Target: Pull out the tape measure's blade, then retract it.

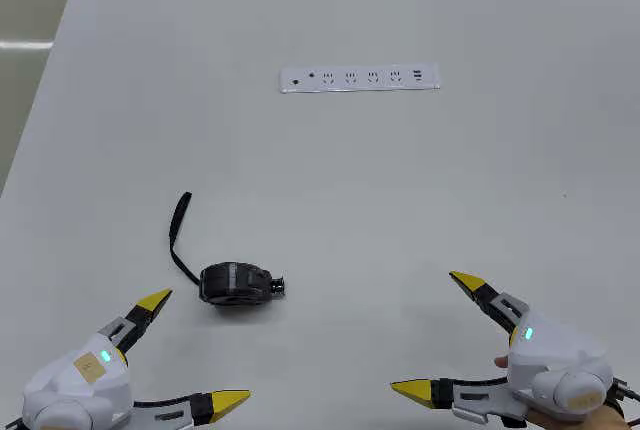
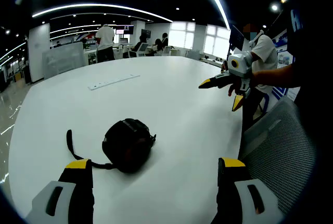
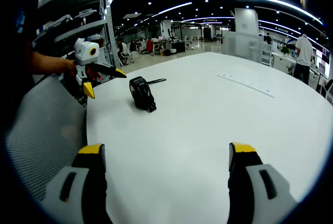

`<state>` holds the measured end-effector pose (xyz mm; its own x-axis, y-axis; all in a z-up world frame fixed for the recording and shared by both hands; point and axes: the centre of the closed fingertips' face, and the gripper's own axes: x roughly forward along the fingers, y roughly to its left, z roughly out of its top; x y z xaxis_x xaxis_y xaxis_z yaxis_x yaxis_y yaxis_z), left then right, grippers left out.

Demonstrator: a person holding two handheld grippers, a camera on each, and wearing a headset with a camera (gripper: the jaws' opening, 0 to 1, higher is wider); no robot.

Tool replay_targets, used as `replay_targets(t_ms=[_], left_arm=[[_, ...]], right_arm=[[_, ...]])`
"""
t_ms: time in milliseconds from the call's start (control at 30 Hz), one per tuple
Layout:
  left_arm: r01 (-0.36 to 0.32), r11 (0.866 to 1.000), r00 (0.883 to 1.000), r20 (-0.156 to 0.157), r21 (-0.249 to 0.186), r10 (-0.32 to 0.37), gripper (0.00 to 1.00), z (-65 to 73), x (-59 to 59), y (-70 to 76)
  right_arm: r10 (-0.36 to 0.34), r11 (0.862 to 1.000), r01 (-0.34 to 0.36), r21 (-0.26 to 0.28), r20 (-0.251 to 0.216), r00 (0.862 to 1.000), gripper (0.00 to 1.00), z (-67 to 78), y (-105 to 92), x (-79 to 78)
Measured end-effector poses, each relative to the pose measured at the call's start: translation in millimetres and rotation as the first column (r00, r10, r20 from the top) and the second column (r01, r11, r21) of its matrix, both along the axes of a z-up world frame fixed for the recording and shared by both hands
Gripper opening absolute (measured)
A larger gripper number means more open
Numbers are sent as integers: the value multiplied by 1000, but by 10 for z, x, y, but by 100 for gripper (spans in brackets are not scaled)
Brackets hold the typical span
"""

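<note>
Yellow tips mark the jaws of both grippers at the bottom of the head view. The left gripper [image 1: 195, 350] is held at the lower left with its jaws spread wide and nothing between them. The right gripper [image 1: 432, 333] is held at the lower right, likewise spread wide and empty. Both are kept over the white table [image 1: 400, 200], well apart from each other.

Just beyond the left gripper's tips, left of the frame's centre, the black tape measure [image 1: 237, 285] is laid on the table, touched by neither gripper. Its blade is drawn in, with the end hook seen at its right side. Its black strap [image 1: 178, 235] is trailed from its left side toward the upper left.

In the left gripper view the tape measure is found just above the jaws, nearer the left one. In the right gripper view it is seen farther off, at the upper left.

Farthest away, in the upper middle of the head view, a white power strip [image 1: 360, 78] is laid flat on the table.
</note>
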<state>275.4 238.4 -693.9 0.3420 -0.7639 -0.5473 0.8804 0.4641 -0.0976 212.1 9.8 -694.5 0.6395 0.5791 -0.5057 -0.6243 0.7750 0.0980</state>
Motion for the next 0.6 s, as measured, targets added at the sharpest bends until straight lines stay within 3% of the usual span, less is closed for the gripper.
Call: replay_targets(t_ms=[600], left_arm=[[21, 1000, 1000, 4, 21, -21, 95, 12, 17, -5]], right_arm=[[17, 1000, -17, -7, -1, 1000, 94, 12, 1, -13]])
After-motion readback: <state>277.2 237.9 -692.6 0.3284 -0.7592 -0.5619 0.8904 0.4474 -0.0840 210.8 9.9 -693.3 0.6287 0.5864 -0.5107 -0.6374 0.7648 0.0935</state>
